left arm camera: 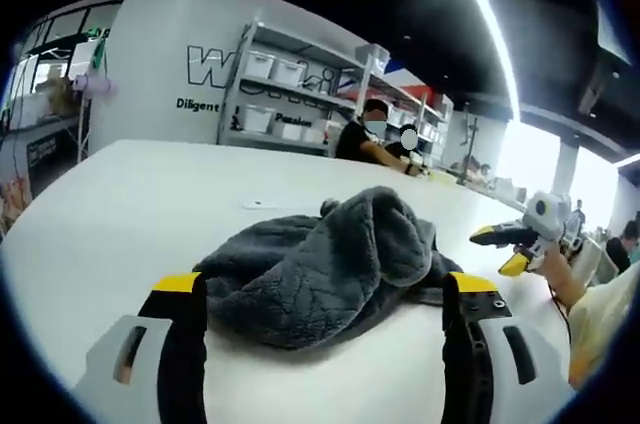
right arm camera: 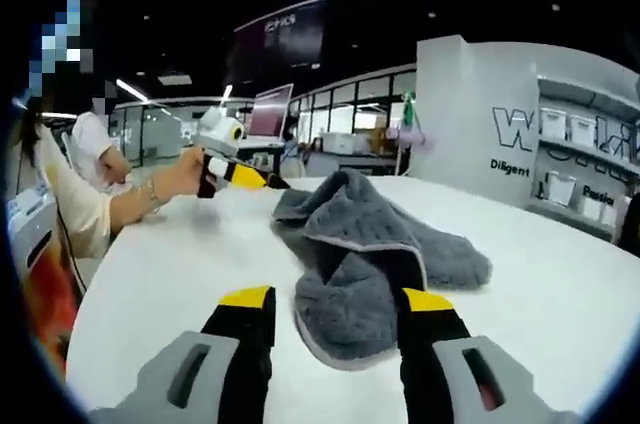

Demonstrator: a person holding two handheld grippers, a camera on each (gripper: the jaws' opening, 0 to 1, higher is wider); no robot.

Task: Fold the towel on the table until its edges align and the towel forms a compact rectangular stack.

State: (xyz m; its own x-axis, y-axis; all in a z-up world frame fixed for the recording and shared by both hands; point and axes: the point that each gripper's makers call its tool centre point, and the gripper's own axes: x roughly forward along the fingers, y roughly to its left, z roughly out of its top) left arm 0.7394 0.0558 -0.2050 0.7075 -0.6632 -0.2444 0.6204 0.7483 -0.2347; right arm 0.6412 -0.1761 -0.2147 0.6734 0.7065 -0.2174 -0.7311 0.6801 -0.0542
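Note:
A dark grey towel [left arm camera: 330,259] lies crumpled in a heap on the white table [left arm camera: 150,204]. My left gripper [left arm camera: 325,286] is open, its yellow-tipped jaws wide on either side of the towel's near edge. At the right of the left gripper view, a hand holds my right gripper [left arm camera: 502,249] just off the towel's corner. In the right gripper view the towel [right arm camera: 375,244] shows a pale hem, and its near fold lies between the jaws of my open right gripper [right arm camera: 336,300]. Beyond the towel, a hand holds my left gripper [right arm camera: 262,179] low over the table.
Metal shelves with white bins [left arm camera: 290,94] stand against a lettered wall behind the table. A person [left arm camera: 365,134] sits at the table's far side. A sleeve and forearm [right arm camera: 90,209] reach in from the left. White table surface [right arm camera: 560,274] spreads around the towel.

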